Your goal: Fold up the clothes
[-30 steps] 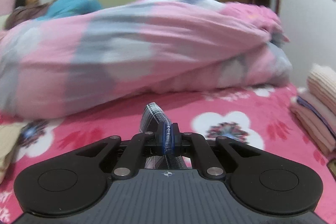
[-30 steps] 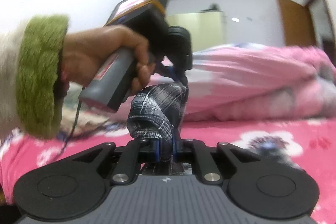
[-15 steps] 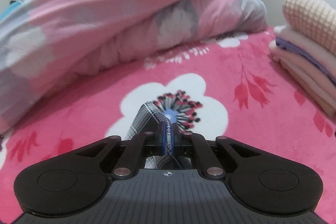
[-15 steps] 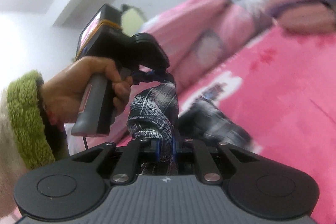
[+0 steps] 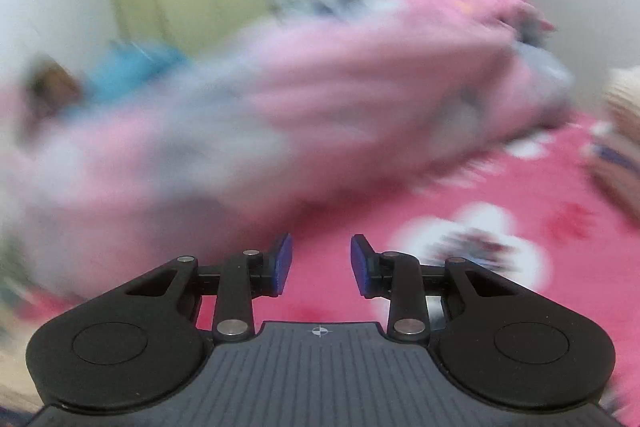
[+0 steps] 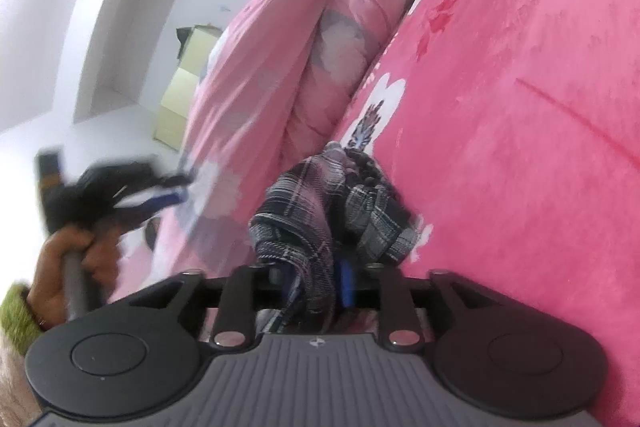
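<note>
Plaid cloth (image 6: 332, 211) bunched on bed (image 6: 520, 147), dead ahead of right tongs (image 6: 316, 283), which pinch its near edge. Left tongs (image 5: 320, 263) spread, empty, off to the left.

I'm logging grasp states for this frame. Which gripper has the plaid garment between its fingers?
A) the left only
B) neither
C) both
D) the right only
D: the right gripper pinches the plaid garment, while the left gripper has its blue pads apart with nothing between them.
</note>
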The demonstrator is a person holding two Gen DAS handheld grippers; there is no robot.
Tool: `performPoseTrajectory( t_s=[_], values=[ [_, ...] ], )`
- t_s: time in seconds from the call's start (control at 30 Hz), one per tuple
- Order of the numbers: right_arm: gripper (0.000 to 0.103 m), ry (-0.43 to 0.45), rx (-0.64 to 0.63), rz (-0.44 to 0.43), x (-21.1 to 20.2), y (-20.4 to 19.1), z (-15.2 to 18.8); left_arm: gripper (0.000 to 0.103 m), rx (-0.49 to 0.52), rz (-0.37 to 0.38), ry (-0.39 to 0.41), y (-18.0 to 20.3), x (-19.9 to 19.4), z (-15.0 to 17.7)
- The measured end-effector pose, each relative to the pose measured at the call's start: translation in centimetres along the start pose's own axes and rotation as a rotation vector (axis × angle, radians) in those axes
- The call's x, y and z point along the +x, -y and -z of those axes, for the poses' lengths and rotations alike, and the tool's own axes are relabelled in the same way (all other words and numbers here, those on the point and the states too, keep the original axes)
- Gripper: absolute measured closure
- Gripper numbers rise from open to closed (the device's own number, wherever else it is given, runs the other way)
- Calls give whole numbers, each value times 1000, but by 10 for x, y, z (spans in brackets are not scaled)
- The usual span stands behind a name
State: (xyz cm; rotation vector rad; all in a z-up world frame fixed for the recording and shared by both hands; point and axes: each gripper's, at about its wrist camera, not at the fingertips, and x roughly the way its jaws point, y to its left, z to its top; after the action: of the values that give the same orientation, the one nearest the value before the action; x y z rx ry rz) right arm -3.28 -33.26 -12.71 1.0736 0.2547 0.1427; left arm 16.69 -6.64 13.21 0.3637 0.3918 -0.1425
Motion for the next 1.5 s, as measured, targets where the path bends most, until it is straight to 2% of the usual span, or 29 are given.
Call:
performPoseTrajectory(
  t_s=[0.1, 0.2, 0.27, 0.33, 0.43, 0.5, 0.53, 0.57, 0.63, 0.73, 0.87, 0.9, 0.97, 1.07, 1.27, 1.37, 1.5],
  values=[
    [55, -10, -24, -5, -7, -5, -3, 70, 117, -281, 149, -60, -51, -20],
    [41, -25, -50, 6, -11, -12, -6, 70, 203, -395, 144, -95, -82, -16],
    [37, -36, -53, 14, -10, -14, -10, 69, 233, -354, 105, -99, -92, 6],
    [37, -47, -57, 21, -8, -15, -15, 69, 264, -277, 86, -86, -94, 42],
    [42, -62, -62, 32, -6, -18, -21, 69, 283, -101, 23, -51, -85, 105],
    [57, -73, -65, 39, -5, -19, -25, 68, 273, 18, -24, -20, -72, 144],
    [81, -78, -67, 42, -4, -20, -27, 68, 268, 72, -42, -4, -66, 162],
    [92, -84, -69, 46, -3, -21, -29, 69, 266, 123, -56, 11, -61, 179],
    [92, -94, -72, 53, -2, -22, -33, 69, 305, 191, -38, 39, -56, 198],
    [92, -110, -78, 64, 1, -25, -39, 68, 344, 233, 21, 67, -53, 211],
    [93, -158, 98, 94, 3, 20, -37, 69, 315, 289, 65, 87, -42, 214],
    [91, -159, 88, 107, 1, 19, -38, 69, 296, 305, 81, 89, -40, 214],
    [81, -148, 14, 136, -4, 7, -40, 69, 255, 338, 103, 90, -39, 215],
    [81, -105, -203, 216, -20, -25, -43, 69, 226, 390, 123, 94, -37, 221],
    [81, -77, -583, 227, -5, -89, -42, 70, 316, 395, 135, 115, -38, 243],
    [81, -104, -706, 252, 8, -96, -32, 70, 354, 395, 136, 118, -40, 252],
    [79, -220, -791, 340, 16, -77, -19, 70, 354, 413, 137, 115, -41, 258]
  ],
)
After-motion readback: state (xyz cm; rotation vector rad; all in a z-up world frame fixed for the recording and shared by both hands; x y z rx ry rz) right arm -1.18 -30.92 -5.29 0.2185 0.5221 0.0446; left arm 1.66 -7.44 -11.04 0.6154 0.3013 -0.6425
